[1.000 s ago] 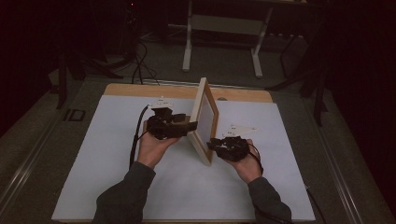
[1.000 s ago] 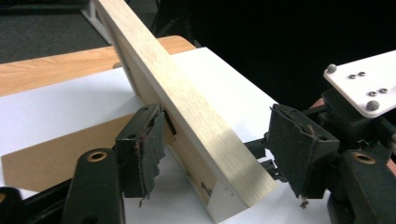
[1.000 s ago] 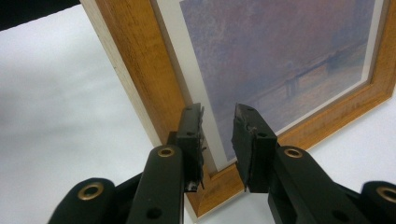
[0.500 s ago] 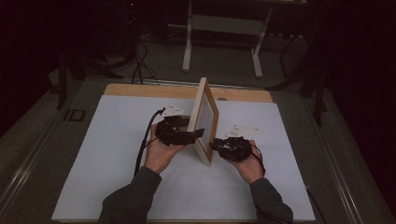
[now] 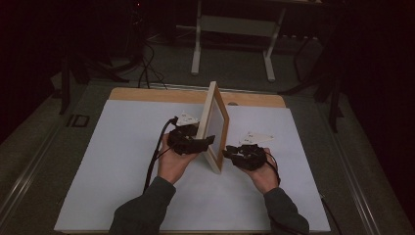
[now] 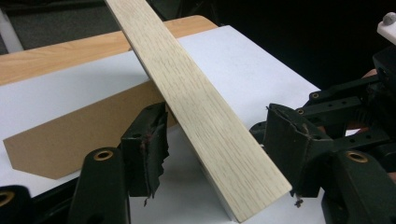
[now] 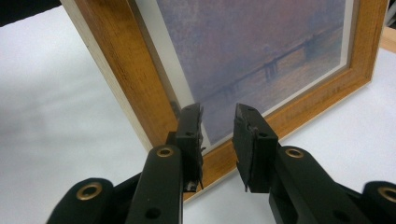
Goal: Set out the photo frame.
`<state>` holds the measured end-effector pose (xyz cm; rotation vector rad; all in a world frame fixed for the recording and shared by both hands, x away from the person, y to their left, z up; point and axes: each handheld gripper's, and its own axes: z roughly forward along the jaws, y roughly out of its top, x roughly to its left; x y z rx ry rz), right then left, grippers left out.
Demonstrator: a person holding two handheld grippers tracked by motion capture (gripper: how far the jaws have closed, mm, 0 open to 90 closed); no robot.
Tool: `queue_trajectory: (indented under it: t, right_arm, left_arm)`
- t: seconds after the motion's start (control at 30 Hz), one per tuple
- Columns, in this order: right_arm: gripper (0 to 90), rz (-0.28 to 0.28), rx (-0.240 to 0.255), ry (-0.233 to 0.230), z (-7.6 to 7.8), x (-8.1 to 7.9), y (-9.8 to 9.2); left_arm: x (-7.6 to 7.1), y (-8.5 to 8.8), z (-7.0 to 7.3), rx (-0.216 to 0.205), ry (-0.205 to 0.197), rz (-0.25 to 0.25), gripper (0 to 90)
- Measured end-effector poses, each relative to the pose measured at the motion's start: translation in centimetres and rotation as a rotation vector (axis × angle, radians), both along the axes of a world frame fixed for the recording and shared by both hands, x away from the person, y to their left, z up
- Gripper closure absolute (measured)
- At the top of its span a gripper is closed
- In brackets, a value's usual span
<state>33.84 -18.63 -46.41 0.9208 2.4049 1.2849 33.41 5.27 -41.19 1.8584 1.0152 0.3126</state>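
the picture frame (image 5: 216, 128) stood upright on its edge on the white bench (image 5: 112, 161), its wooden edge between the spread, just closing left gripper (image 5: 204, 142), while the right gripper (image 5: 228, 153) stayed parted before its glass.

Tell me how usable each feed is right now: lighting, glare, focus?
High view: dim, surroundings black, only the white table sheet is lit; the picture frame stands out. Left gripper view: bright and sharp on the frame's pale wood edge, background dark. Right gripper view: the print behind glass looks soft and hazy, no hard glare; jaws crisp.
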Motion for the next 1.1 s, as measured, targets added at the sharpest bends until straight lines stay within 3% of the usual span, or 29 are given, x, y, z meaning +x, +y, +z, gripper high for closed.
queue_trajectory:
  t: [0.4, 0.93, 1.1]
  right_arm:
    - [71.9, -0.004, 0.001, 0.001, -0.12, 0.03, -0.19]
    - [71.8, -0.01, -0.001, -0.002, 0.02, 0.14, -0.46]
    - [71.9, -0.012, -0.002, -0.004, 0.08, 0.15, -0.6]
  left_arm:
    - [-0.04, -0.16, -0.3, -0.001, 0.004, 0.017, 48.5]
    - [-0.17, -0.29, -0.32, 0.003, 0.019, 0.03, 51.9]
    - [-0.18, -0.02, -0.32, -0.003, 0.022, 0.059, 54.8]
